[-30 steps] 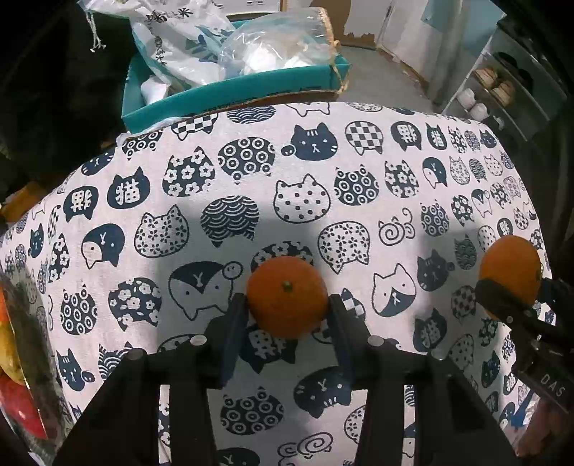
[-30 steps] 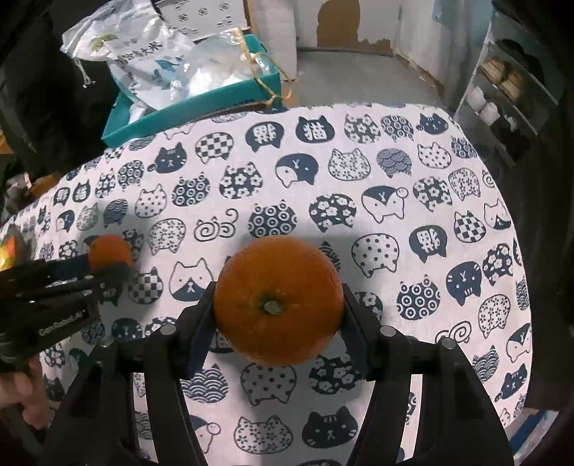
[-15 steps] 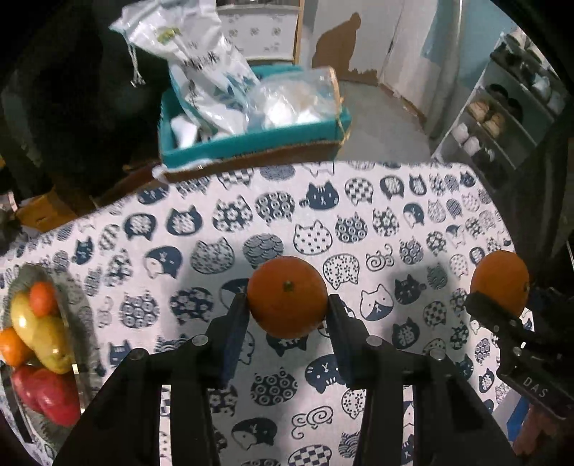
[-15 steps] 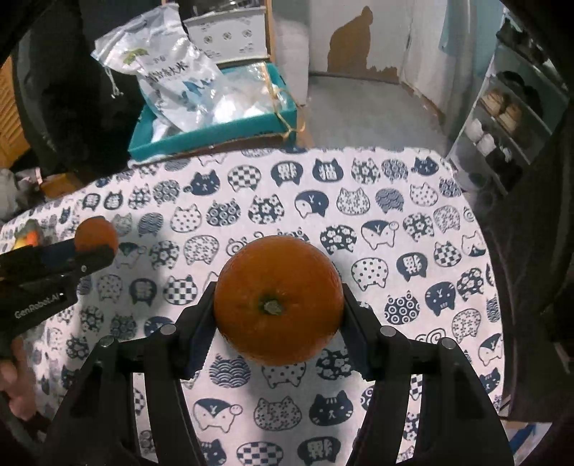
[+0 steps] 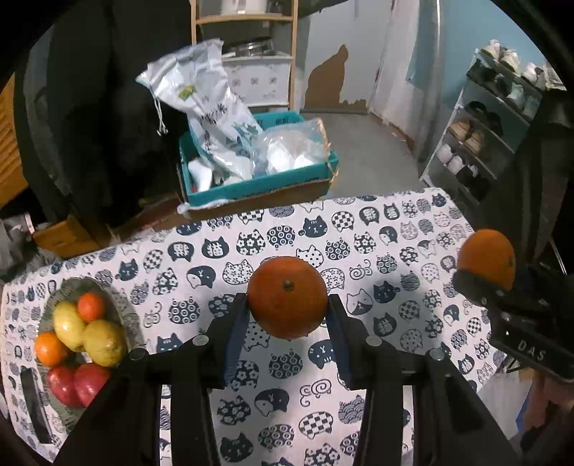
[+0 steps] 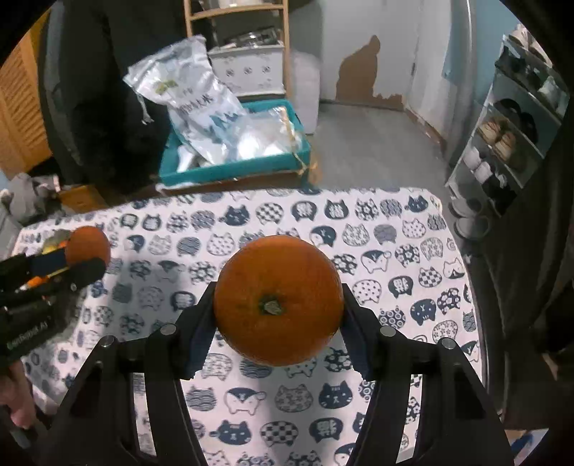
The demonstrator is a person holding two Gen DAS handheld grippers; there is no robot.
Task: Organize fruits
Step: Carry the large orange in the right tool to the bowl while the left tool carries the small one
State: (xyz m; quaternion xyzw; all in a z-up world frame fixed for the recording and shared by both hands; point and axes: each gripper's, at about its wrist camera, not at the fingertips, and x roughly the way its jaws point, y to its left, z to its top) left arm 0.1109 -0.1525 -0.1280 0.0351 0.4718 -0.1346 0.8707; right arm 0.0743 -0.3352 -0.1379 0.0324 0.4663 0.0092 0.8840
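Left gripper [image 5: 287, 304]: jaws clamped on a small orange [image 5: 287, 296], stem end facing the camera, held in the air above the middle of the cat-print tablecloth [image 5: 358, 229].

Right gripper [image 6: 278, 304]: jaws clamped on a large orange [image 6: 277, 299], stem toward the camera, held above the cloth nearer its right edge. In the left wrist view the same gripper shows at the right margin with its fruit well clear of the table.

Fruit bowl [image 5: 118, 315]: patterned dish near the left edge of the tablecloth. Contents: two yellow lemons [image 5: 91, 335], two small tangerines [image 5: 91, 306], two red apples [image 5: 77, 383], all heaped touching one another.

Beyond the far edge of the table: teal cardboard box [image 5: 258, 186] on the floor, holding white printed bags [image 5: 211, 122] and clear plastic bags.

Farther back: wooden shelf unit [image 5: 244, 21] against the wall; shoe rack [image 5: 488, 150] with several pairs, at the right.
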